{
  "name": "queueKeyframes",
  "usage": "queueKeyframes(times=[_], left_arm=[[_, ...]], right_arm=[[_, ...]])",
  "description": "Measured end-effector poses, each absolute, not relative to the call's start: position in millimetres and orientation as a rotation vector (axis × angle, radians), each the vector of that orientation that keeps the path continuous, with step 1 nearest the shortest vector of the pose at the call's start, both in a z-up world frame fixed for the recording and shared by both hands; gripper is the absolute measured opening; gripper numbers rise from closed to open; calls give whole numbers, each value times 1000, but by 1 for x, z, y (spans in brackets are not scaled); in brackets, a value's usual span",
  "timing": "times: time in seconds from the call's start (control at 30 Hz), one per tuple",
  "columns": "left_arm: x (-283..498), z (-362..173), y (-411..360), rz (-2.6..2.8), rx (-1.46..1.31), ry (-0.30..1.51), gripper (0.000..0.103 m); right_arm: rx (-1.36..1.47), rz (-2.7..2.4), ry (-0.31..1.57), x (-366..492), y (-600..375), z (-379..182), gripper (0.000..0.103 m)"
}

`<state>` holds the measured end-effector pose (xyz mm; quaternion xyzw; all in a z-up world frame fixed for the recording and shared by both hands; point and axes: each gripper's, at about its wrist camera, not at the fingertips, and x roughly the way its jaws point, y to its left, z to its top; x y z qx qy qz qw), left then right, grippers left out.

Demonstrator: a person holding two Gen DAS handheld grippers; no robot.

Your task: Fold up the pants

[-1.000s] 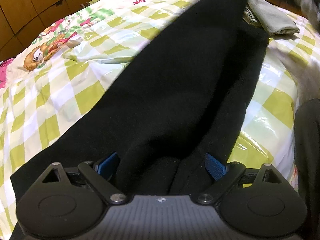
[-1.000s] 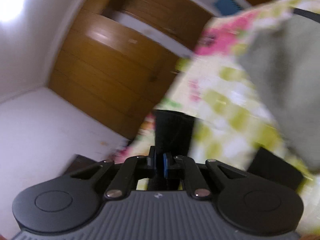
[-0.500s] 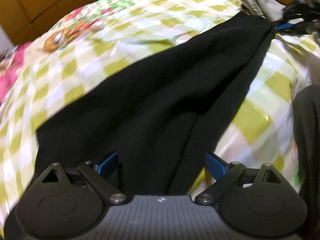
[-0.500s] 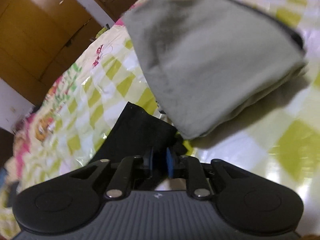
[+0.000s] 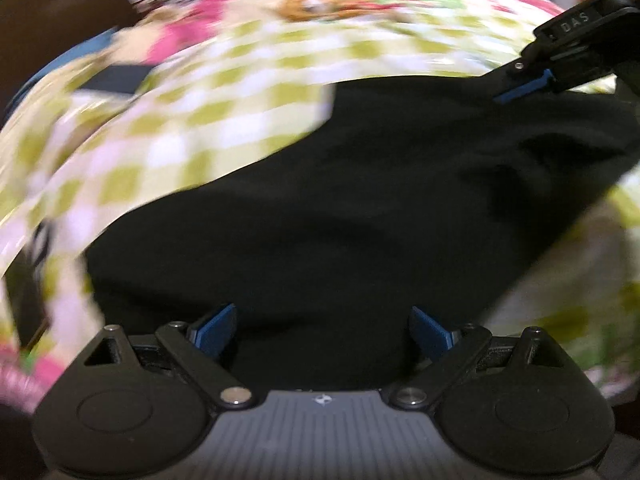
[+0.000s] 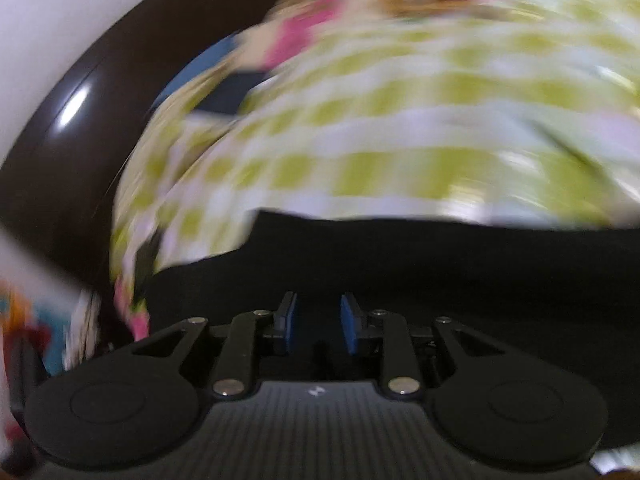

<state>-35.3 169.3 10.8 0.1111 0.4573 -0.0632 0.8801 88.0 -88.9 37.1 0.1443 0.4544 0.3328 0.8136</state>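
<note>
Since a second ago we have swung both grippers across the bed, and the black pants now lie in a wide heap on the green-checked bedspread. Our left gripper has its blue pads spread wide with the black cloth bunched between them. Our right gripper is opening just over the pants, its pads apart and gripping nothing

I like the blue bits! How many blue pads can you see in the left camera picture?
3. Two sit on the left gripper, one pad on each side of the black pants. One shows on the right gripper at upper right; its other pad is hidden.
</note>
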Motion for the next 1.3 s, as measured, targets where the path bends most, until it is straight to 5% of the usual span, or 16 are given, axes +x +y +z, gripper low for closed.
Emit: queueKeyframes(times=[0.13, 0.33, 0.4, 0.43, 0.47, 0.67, 0.83, 0.9, 0.93, 0.97, 1.3], left_arm=[[-41, 11, 218, -31, 167, 939, 103], [-30, 8, 265, 48, 65, 910, 103], [-24, 3, 270, 54, 72, 908, 103], [-22, 1, 272, 53, 83, 905, 103], [-20, -1, 274, 53, 95, 905, 103], [-7, -18, 279, 99, 95, 923, 103], [-14, -23, 285, 98, 56, 937, 103], [-22, -21, 289, 94, 38, 939, 103], [-24, -21, 290, 92, 32, 940, 103], [-26, -21, 291, 91, 26, 941, 103], [-16, -42, 295, 46, -15, 986, 103]], right_arm=[[171, 817, 980, 134, -26, 45, 48], [16, 834, 1059, 183, 18, 29, 56], [92, 854, 1167, 189, 17, 18, 38], [94, 849, 1203, 188, 15, 14, 17], [86, 835, 1215, 186, 12, 12, 9], [103, 572, 1066, 211, -15, 19, 1], [-24, 820, 973, 188, 21, 60, 9], [-59, 1034, 964, 175, 58, 70, 23], [-74, 1137, 999, 172, 82, 67, 46], [-107, 1231, 1039, 168, 108, 59, 54], [-455, 1449, 1162, 156, 229, -28, 62]])
